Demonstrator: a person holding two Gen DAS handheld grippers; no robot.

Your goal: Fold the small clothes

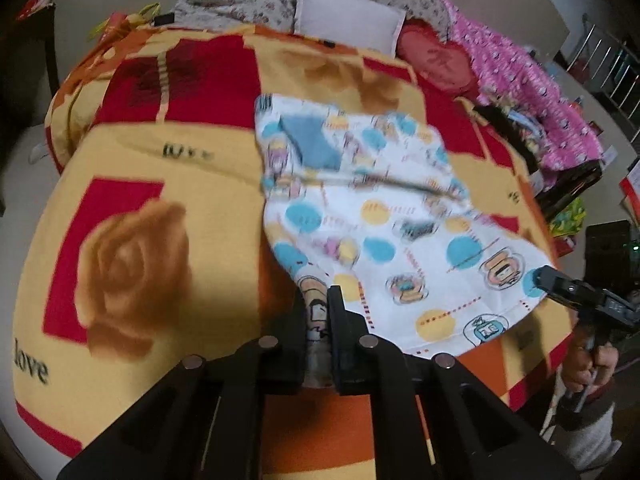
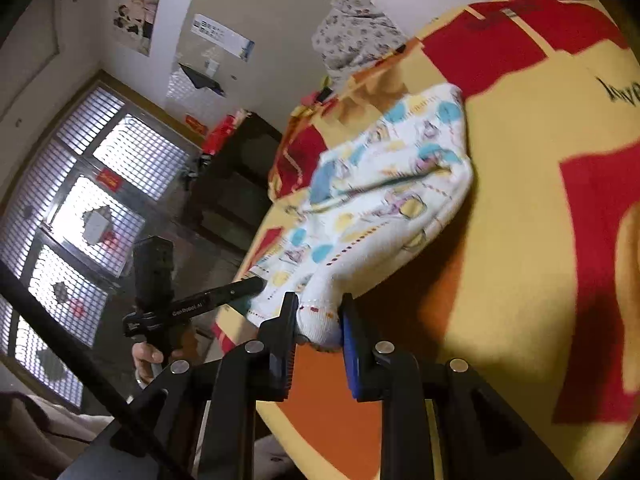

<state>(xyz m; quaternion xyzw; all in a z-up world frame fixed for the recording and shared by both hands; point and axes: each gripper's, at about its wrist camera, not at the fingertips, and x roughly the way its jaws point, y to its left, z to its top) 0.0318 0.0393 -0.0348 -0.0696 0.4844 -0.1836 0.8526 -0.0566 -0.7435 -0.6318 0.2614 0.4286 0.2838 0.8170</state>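
Left wrist view shows the left gripper (image 1: 318,316) with its jaws clamped on a corner of a small white garment (image 1: 384,216) printed with blue and yellow dots and cartoon figures. It lies near the front edge of the bed (image 1: 120,208), on a yellow and red blanket with roses. Right wrist view shows the right gripper (image 2: 318,320) pinching the garment's other near corner between narrow jaws, that corner lifted slightly off the blanket.

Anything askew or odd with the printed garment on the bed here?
Nothing stands out. The printed garment lies rumpled on the bedspread, its near corners pinched by the left tool and right tool.
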